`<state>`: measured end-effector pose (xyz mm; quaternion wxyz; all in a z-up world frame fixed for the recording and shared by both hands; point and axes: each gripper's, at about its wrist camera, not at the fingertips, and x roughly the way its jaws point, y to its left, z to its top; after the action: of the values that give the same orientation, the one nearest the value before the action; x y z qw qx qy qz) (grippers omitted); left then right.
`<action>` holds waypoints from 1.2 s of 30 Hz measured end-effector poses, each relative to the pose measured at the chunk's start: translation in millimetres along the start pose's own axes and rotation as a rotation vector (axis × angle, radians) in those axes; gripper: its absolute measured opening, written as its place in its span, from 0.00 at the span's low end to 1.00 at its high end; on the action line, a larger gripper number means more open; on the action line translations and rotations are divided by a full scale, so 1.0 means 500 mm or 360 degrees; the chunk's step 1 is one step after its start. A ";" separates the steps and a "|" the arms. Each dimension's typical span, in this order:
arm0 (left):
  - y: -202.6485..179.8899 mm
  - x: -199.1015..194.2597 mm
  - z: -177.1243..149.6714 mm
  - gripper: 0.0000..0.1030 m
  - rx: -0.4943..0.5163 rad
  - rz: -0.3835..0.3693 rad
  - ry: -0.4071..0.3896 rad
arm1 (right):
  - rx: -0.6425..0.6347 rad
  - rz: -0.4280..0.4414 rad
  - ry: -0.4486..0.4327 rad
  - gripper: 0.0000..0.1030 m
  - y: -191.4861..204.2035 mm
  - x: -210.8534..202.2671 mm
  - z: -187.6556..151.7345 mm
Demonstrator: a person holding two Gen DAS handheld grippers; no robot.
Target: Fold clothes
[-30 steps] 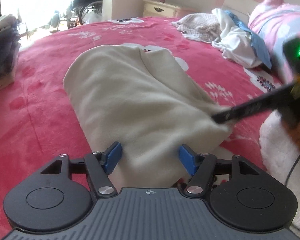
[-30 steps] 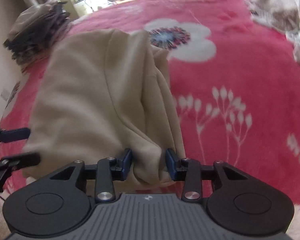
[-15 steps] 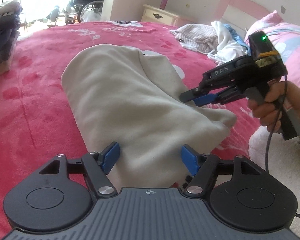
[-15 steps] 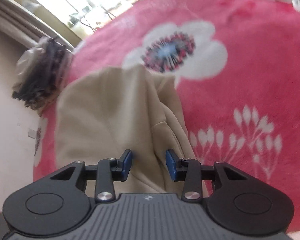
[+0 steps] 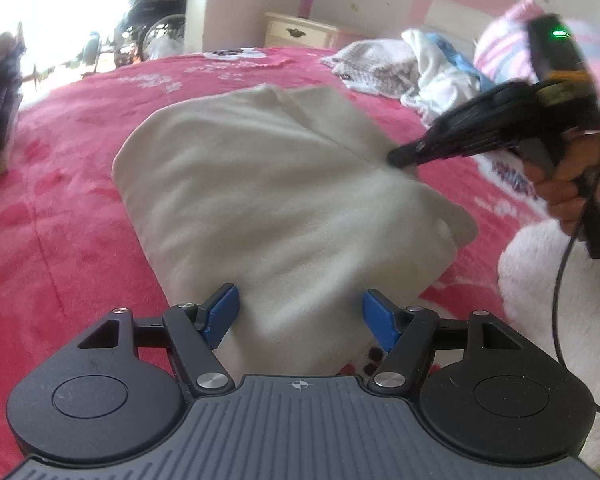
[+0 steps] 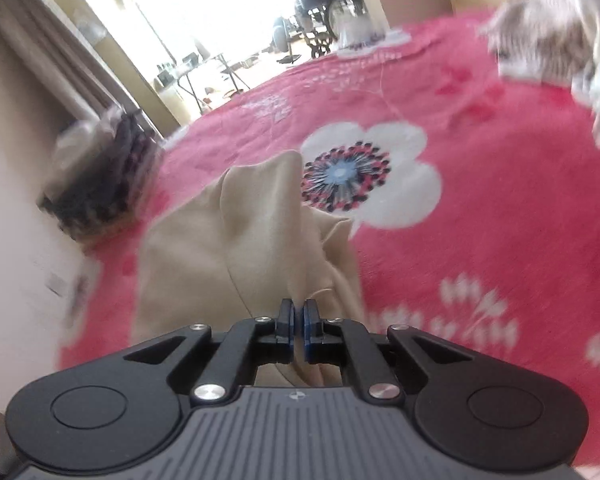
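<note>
A beige garment [image 5: 284, 196] lies folded lengthwise on the red flowered bedspread [image 5: 68, 216]. My left gripper [image 5: 300, 312] is open, its blue pads either side of the garment's near end, not gripping it. My right gripper [image 6: 299, 316] is shut on a fold of the beige garment [image 6: 236, 256] at its right edge. It also shows in the left wrist view [image 5: 404, 156], its tip on the garment's right side.
A heap of unfolded clothes [image 5: 412, 68] and a pink pillow lie at the bed's far right. A stack of dark folded clothes [image 6: 96, 184] stands at the left. A nightstand [image 5: 300, 34] is behind the bed. A white fluffy item [image 5: 540, 280] lies near right.
My right gripper has let go of the garment's near corner, lifted, moved along the right edge and shut on a fold there. My left gripper stays open and still.
</note>
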<state>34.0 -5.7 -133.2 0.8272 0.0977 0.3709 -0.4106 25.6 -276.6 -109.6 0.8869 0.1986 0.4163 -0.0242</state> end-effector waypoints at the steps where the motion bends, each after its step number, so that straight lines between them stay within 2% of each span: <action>1: -0.005 -0.001 0.002 0.67 0.0020 0.0010 -0.0004 | -0.0079 -0.0062 0.0022 0.04 0.005 0.021 -0.009; 4: -0.020 -0.002 0.010 0.65 0.0081 0.0039 -0.0015 | -0.0291 -0.0218 0.0066 0.04 0.022 0.067 -0.032; 6: -0.029 -0.003 0.015 0.62 0.0121 0.0058 -0.0023 | -0.0385 -0.0264 0.0056 0.04 0.037 0.066 -0.038; 10: -0.049 -0.005 0.025 0.62 0.0201 0.0097 -0.0036 | -0.0524 -0.0322 0.0036 0.04 0.055 0.053 -0.049; 11: -0.051 0.012 0.022 0.63 0.0210 0.0107 0.0016 | -0.0544 -0.0327 0.0031 0.04 0.057 0.046 -0.051; 14: -0.061 0.027 0.010 0.69 0.0267 0.0127 0.0033 | -0.0549 -0.0281 0.0089 0.06 0.043 0.049 -0.050; 15: -0.064 0.032 0.006 0.69 0.0285 0.0134 0.0039 | -0.0484 -0.0275 0.0077 0.06 0.033 0.033 -0.041; 17: -0.057 0.029 0.005 0.69 0.0248 0.0124 0.0033 | -0.0332 -0.0246 0.0006 0.11 0.008 -0.017 -0.019; 19: -0.053 0.029 0.005 0.69 0.0215 0.0113 0.0029 | -0.0243 -0.0173 -0.0094 0.10 -0.009 -0.079 -0.007; 22: -0.058 0.030 0.002 0.69 0.0218 0.0118 0.0031 | -0.0438 -0.0067 -0.0085 0.10 0.034 -0.127 -0.029; 24: -0.059 0.029 0.002 0.69 0.0212 0.0117 0.0033 | -0.0579 -0.0020 0.0017 0.09 0.062 -0.113 -0.059; 26: -0.061 0.031 0.002 0.68 0.0215 0.0098 0.0038 | -0.0672 -0.0172 0.0196 0.08 0.067 -0.044 -0.097; 27: -0.065 0.033 0.001 0.68 0.0232 0.0085 0.0037 | -0.0718 -0.0268 0.0279 0.00 0.061 0.000 -0.116; 28: -0.065 0.032 0.002 0.69 0.0240 0.0092 0.0039 | -0.0718 -0.0300 0.0321 0.00 0.054 0.031 -0.129; 31: -0.064 0.031 0.005 0.68 0.0260 0.0112 0.0044 | -0.0628 -0.0311 0.0308 0.00 0.061 0.022 -0.106; 33: -0.037 0.006 0.016 0.61 0.0119 0.0070 0.0038 | -0.0636 -0.0331 0.0264 0.00 0.066 -0.014 -0.099; 36: 0.030 -0.055 0.027 0.63 -0.0151 0.0002 -0.0053 | -0.0662 -0.0360 0.0135 0.02 0.078 -0.084 -0.089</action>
<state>41.5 14.3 -106.6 0.8371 0.0518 0.3762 -0.3937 -26.1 -229.1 -90.7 0.8821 -0.0355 0.4688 -0.0287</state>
